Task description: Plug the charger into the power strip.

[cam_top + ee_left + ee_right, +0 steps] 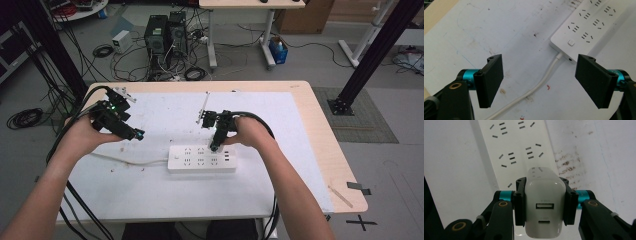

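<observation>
Right gripper with its jaws clamped on the two flat sides of a white USB charger, held over the white power strip that lies near the centre of the table. The charger appears to be a small, rigid plastic block, probably light; its glossy shell is likely slippery, so the broad parallel flanks now gripped seem the soundest hold, leaving the port face and the plug end free. The left gripper hovers with its jaws wide apart and nothing between them, at about 9 o'clock from the strip. The right gripper view gives the charger's two ports and the sockets lying at 12 o'clock beyond it; its prongs are hidden. The left gripper view adds the strip's switch button and its white cord. The high view sets both hands against the strip and shows the right gripper over its right-hand end.
</observation>
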Motion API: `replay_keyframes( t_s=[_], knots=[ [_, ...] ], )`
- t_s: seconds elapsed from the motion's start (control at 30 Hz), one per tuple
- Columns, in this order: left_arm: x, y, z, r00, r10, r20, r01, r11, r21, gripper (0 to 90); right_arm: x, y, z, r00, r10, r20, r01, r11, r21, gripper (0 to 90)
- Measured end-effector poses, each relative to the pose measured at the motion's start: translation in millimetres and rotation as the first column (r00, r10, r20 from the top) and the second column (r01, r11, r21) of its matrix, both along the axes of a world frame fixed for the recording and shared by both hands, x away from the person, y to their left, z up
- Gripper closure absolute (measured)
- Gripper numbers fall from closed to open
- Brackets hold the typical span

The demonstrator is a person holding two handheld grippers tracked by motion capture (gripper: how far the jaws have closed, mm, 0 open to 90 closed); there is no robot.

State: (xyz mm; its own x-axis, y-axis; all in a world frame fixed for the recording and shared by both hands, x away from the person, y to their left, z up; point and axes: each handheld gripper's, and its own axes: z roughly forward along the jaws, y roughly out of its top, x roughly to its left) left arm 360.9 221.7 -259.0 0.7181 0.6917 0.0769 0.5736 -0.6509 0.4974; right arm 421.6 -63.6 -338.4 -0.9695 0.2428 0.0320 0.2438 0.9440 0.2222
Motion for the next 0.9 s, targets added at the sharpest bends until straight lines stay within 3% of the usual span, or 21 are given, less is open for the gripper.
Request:
replay_keyframes(
  t_s=[0.13, 0.43, 0.57, 0.9],
  knots=[
    [-0.9, -0.8, 1.1, 1.0000, -0.005, 0.002, 0.005, 1.0000, 0.004, 22.9, -0.2, 4.7, -4.4, 0.9978, 0.066, 0.005, -0.066, 0.9977, -0.019, 62.2],
    [-1.1, -3.0, 1.5, 1.0000, -0.001, 0.001, 0.001, 1.0000, 0.007, 22.9, 0.3, 13.0, -11.7, 0.9882, 0.152, 0.018, -0.150, 0.9852, -0.083, 62.3],
    [-0.9, -3.1, 1.4, 1.0000, -0.004, 0.001, 0.004, 0.9999, 0.010, 22.9, 0.3, 16.0, -14.0, 0.9778, 0.208, 0.024, -0.205, 0.9740, -0.096, 62.4],
    [-1.0, -2.5, 0.2, 1.0000, 0.000, -0.004, 0.000, 1.0000, 0.009, 22.9, 3.3, 24.9, -15.6, 0.9642, 0.265, -0.007, -0.264, 0.9544, -0.140, 62.6]
  ],
)
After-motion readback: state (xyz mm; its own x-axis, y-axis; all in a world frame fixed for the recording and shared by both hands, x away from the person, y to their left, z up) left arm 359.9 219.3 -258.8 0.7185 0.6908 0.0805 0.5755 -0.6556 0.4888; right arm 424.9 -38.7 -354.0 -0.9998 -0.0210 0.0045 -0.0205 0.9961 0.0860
